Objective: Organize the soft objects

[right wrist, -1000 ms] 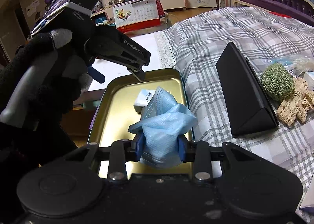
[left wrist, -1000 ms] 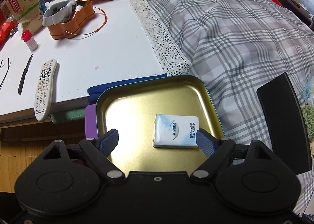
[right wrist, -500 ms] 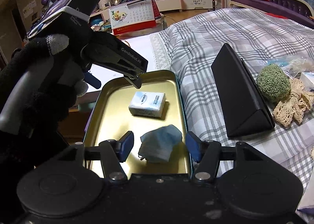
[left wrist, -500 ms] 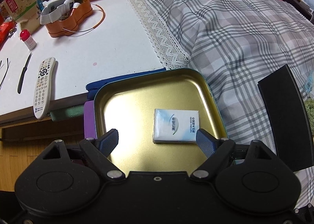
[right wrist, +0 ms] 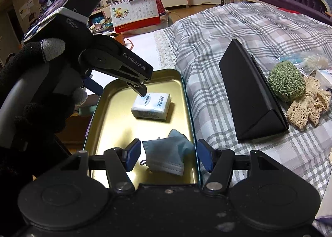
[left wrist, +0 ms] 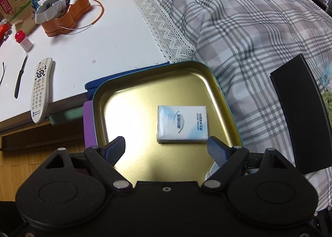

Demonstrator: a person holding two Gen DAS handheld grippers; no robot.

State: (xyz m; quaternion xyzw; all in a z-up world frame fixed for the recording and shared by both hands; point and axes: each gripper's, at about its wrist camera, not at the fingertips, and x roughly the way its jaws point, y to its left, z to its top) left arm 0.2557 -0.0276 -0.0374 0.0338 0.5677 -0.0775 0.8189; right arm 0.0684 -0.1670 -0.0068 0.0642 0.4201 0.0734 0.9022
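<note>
Lying crumpled in gold tray (right wrist: 187, 100), near its front edge: blue face mask (right wrist: 166, 155). Right gripper (right wrist: 166, 157) spread, fingers either side of mask, not touching; jaws just been opening. Tissue pack (right wrist: 152, 105) flat in tray middle, behind mask. Left gripper (left wrist: 166, 150) spread wide above tray, holding nothing, gloved hand (right wrist: 39, 100) on handle. Black case (right wrist: 251, 94) on plaid blanket (right wrist: 238, 27), right of tray.
</note>
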